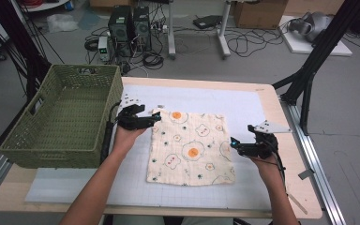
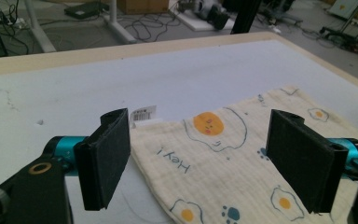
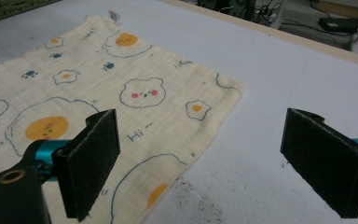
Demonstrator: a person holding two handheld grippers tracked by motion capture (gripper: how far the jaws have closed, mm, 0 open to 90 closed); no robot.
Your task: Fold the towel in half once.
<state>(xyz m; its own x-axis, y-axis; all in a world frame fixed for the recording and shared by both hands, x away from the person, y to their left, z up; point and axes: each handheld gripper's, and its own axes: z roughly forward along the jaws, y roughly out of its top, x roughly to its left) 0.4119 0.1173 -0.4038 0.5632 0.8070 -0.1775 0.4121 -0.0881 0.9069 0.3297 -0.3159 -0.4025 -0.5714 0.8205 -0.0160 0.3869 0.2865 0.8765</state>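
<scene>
Crinkled cream muslin cloth (image 1: 191,147), egg-and-bear print, lay flat, square, on white gridded worktop (image 1: 243,101). Left claw (image 1: 158,118) gaped over far-left corner; right claw (image 1: 233,142) gaped at right edge. Woven green basket (image 1: 61,117) sat left.

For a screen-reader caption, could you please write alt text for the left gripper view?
The open left gripper hovers over a corner of a cloth with an egg print, lying flat on a white mat. A small label sticks out at that corner.
</scene>
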